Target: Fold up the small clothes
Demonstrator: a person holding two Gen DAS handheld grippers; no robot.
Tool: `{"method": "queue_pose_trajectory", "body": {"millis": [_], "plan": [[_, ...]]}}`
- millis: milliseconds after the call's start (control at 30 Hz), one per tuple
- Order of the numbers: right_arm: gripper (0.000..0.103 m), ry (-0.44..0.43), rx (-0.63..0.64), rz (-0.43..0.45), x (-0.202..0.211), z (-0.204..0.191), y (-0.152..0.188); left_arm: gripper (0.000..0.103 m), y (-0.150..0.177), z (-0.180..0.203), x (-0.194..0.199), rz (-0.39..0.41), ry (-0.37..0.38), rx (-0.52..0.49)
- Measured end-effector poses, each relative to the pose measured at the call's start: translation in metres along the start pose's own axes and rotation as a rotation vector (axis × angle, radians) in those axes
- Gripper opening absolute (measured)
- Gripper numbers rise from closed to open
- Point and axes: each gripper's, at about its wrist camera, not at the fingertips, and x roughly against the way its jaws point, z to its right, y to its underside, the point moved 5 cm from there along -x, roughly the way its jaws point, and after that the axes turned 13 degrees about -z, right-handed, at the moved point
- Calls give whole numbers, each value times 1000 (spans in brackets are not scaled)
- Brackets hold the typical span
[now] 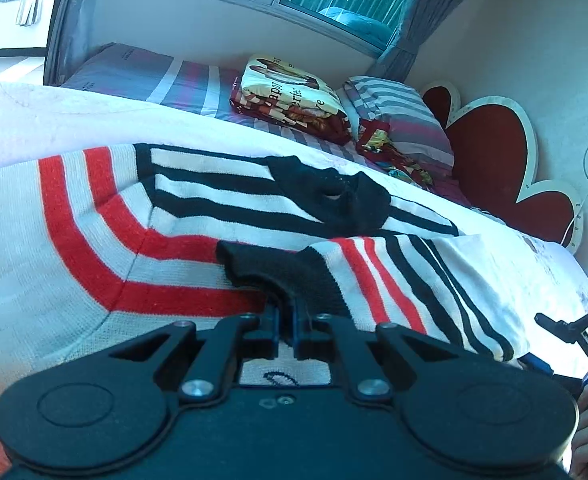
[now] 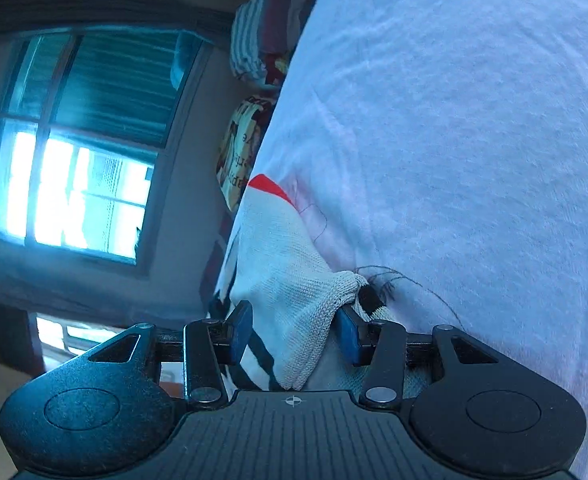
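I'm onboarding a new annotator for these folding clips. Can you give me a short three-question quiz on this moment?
1. True or false: the left gripper is shut on the black cuff of the striped sweater.
2. What lies between the right gripper's fingers?
A. a pillow
B. a white knit fold of the sweater
C. nothing
3. Fill in: the sweater lies on a pale ___ covering the bed.

Key
1. True; the jaws are closed on the cuff's edge.
2. B; the blue pads stand on either side of the fold.
3. Sheet.
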Motion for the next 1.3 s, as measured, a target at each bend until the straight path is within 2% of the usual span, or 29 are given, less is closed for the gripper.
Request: {"method": "queue_pose_trajectory", "body": {"millis": [33, 67, 100, 133, 233, 300, 367, 400, 433, 467, 500, 533, 567, 600, 700, 767, 800, 833, 867, 933, 1000, 1067, 1200, 1300], "plan": [[46, 12, 18, -1, 1, 0, 1, 5, 0, -1, -1, -5, 1, 3], [37, 31, 42, 1, 3, 2, 14, 5, 1, -2, -1, -8, 2, 6], [6, 77, 78, 5, 1, -1, 15, 5, 0, -2, -1, -9, 2, 6], [6, 138, 123, 5, 0, -4, 17, 5, -2, -1, -1, 3, 4, 1], [6, 146, 210, 36, 6, -14, 26, 5, -8, 4, 8, 52, 4, -39], [6, 171, 250, 46, 6, -17, 36, 5, -9, 3, 5, 26, -19, -47], [6, 246, 265, 19, -6, -13, 41, 5, -2, 0, -7, -39, -68, -58], [6, 245, 275, 21, -8, -12, 42, 5, 0, -1, -8, -37, -64, -62], [6, 252, 287, 11, -9, -14, 43, 10, 1, -1, -5, -39, -65, -69], [7, 263, 301, -3, -6, -16, 45, 22, 1, -2, -1, -39, -79, -73], [15, 272, 316, -13, -1, -19, 47, 29, 1, -5, 7, -16, -118, -67], [20, 288, 346, -6, 7, -23, 50, 42, 1, -7, 20, 33, -183, -67], [24, 314, 413, 33, 12, -33, 53, 50, 2, -4, 33, 93, -226, -96], [24, 339, 488, 67, 16, -42, 56, 50, 2, 4, 42, 137, -222, -135], [24, 392, 630, 45, -5, -62, 63, 50, -5, 45, 33, 131, -150, -256], [23, 445, 720, -6, -36, -70, 70, 52, -7, 68, 10, 98, -120, -307], [23, 508, 762, -44, -54, -67, 75, 53, -6, 74, -6, 63, -123, -319], [23, 550, 805, -43, -63, -65, 78, 53, -2, 73, -26, -10, -153, -314], [23, 568, 845, -39, -66, -65, 82, 54, 2, 68, -35, -14, -162, -298], [23, 563, 848, -57, -68, -67, 77, 51, -1, 66, -29, -4, -138, -265], [23, 515, 866, -13, -67, -73, 69, 51, -11, 66, -25, 17, -123, -209], [23, 519, 874, -20, -89, -78, 55, 50, -18, 75, -30, 28, -126, -211], [23, 471, 975, -55, -140, -100, 53, 50, -22, 108, -46, 54, -139, -296], [23, 487, 1060, -90, -168, -105, 50, 51, -25, 117, -63, 56, -208, -358]]}}
